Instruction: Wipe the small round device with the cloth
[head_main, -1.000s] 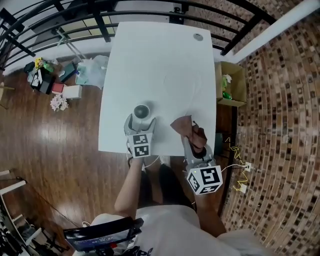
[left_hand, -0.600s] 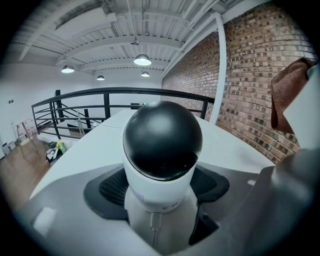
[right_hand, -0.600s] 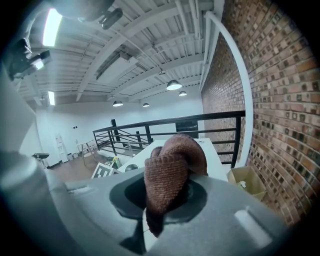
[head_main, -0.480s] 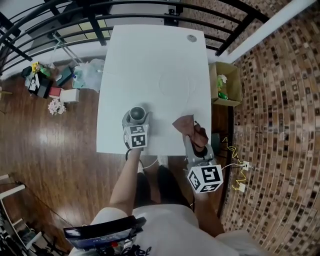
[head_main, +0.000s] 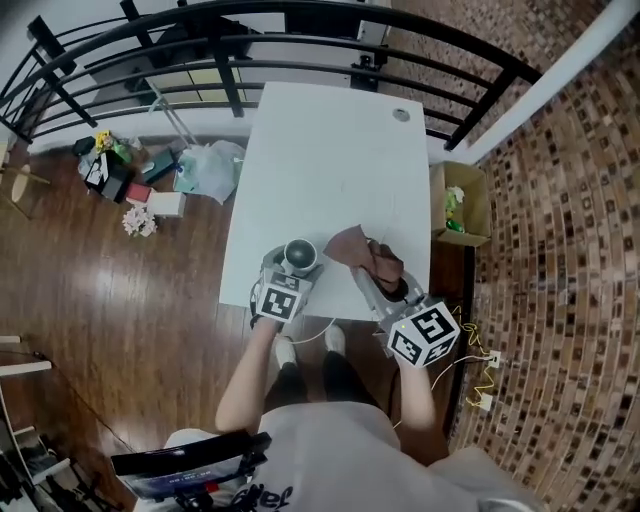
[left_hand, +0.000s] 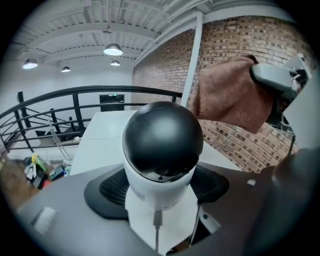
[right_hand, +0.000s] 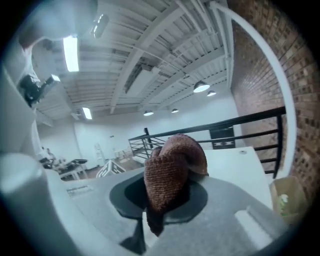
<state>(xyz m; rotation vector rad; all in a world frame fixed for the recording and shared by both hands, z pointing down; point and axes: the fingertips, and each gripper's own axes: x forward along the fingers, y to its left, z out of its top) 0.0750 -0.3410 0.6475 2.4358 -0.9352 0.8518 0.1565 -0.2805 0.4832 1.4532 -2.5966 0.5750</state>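
Observation:
The small round device (head_main: 299, 255), a white body with a black dome, sits between the jaws of my left gripper (head_main: 296, 264), which is shut on its white base over the near edge of the white table (head_main: 330, 150). In the left gripper view the device (left_hand: 162, 145) fills the centre, with a thin cable hanging from its base. My right gripper (head_main: 376, 272) is shut on a brown cloth (head_main: 352, 248), which hangs just right of the device without clearly touching it. That cloth (left_hand: 230, 95) shows at the upper right in the left gripper view, and bunched (right_hand: 170, 175) between the right jaws.
A black railing (head_main: 250, 30) runs behind the table. An open cardboard box (head_main: 462, 200) stands on the floor at the right, and bags and small clutter (head_main: 140, 175) lie at the left. A round grommet (head_main: 401, 115) sits in the table's far right corner.
The left jaws have closed on the device. The device and the cloth have come closer together, the cloth moving left towards the device.

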